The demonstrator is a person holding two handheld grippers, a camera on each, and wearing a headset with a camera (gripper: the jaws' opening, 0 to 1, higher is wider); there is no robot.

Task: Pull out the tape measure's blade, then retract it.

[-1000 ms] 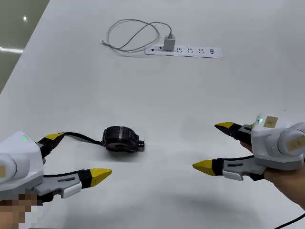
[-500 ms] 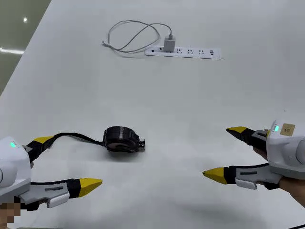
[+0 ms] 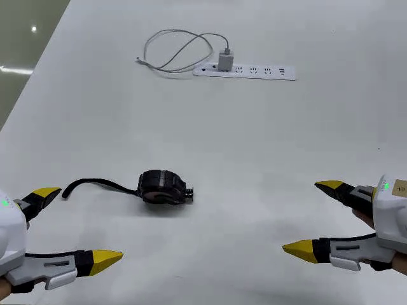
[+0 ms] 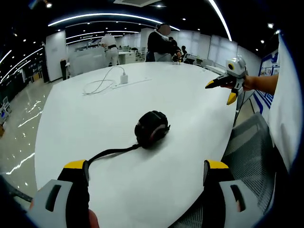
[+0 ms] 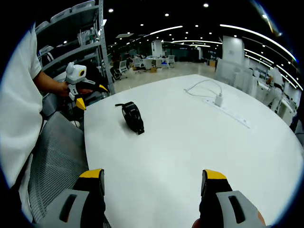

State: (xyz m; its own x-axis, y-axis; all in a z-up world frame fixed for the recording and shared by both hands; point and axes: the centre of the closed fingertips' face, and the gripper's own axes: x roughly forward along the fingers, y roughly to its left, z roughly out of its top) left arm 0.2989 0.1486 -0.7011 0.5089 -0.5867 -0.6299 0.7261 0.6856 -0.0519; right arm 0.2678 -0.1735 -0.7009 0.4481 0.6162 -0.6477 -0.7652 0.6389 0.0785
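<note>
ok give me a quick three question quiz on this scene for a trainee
1. True or false: the tape measure lies on the table with its blade pulled out.
2. What is plugged into the power strip? A) a white charger B) a lamp plug C) nothing
3. Fill in: the left gripper and the right gripper each have jaws that are ____ and hold nothing.
Key: 1 false, the blade is in; 2 A; 3 open.
</note>
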